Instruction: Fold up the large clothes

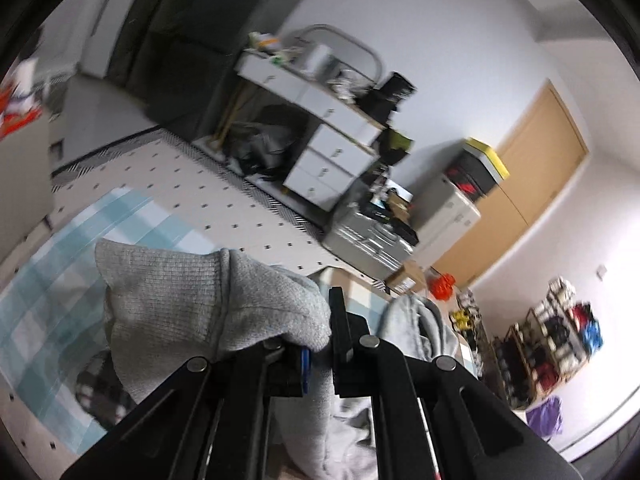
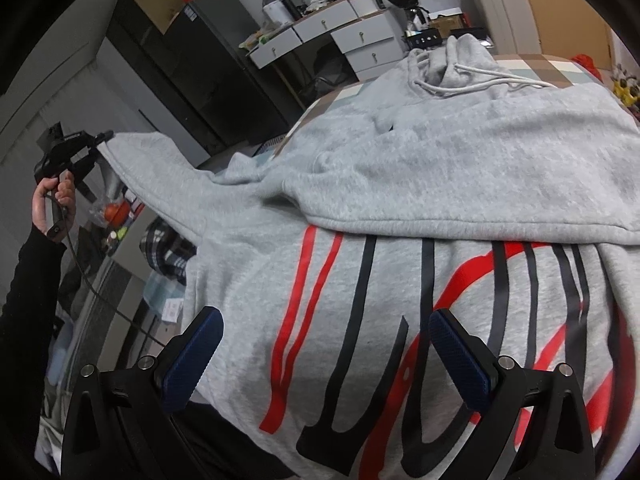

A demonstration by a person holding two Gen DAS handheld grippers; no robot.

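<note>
A grey hoodie (image 2: pixel 420 184) with red and black stripes lies spread on a bed, its hood and drawstring at the far end. One sleeve is folded across the chest. The other sleeve (image 2: pixel 160 168) is stretched up and out to the left, and my left gripper (image 2: pixel 105 136) is shut on its ribbed cuff (image 1: pixel 180 300). In the left wrist view the cuff drapes over the black fingers of the left gripper (image 1: pixel 320 344). My right gripper (image 2: pixel 324 344) stands open just above the striped front, nothing between its blue pads (image 2: pixel 192 360).
A checked blue and white bedsheet (image 1: pixel 60 280) covers the bed. A white desk with drawers (image 1: pixel 332 136), dark wardrobe (image 2: pixel 180 60), suitcases (image 1: pixel 368 236) and a wooden door (image 1: pixel 532 184) stand around. A hand in a black sleeve (image 2: pixel 56 200) holds the left tool.
</note>
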